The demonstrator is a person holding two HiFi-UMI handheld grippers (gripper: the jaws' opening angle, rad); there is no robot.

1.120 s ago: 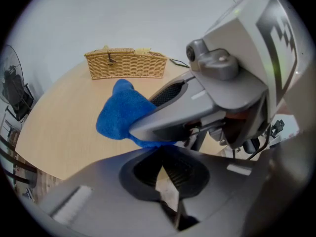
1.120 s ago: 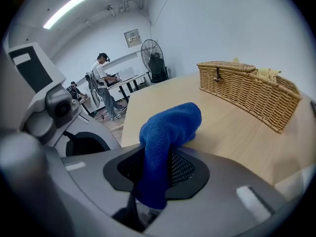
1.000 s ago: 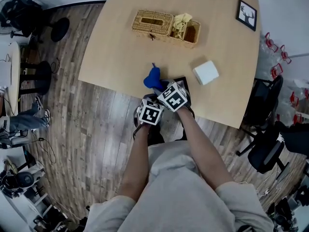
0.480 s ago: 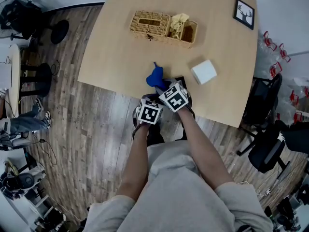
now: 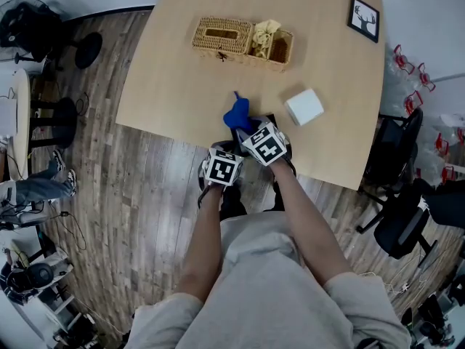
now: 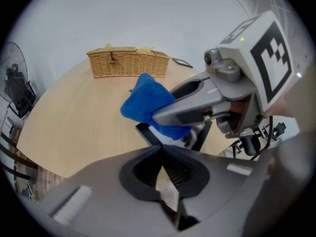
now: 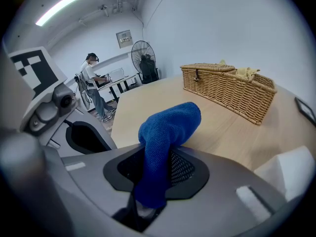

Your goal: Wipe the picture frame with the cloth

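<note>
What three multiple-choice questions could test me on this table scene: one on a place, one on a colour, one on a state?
1. The wicker basket stands: A on the floor; B on the table, far side; C on a chair.
2. The cloth is: A red; B white; C blue.
3. The right gripper is: A shut on the cloth; B open and empty; C holding a cup.
Answers: B, the head view shows it there; C, both gripper views show blue; A, the cloth sits pinched between its jaws.

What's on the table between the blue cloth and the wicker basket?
Nothing. In the head view, only bare tabletop lies between the blue cloth and the wicker basket.
</note>
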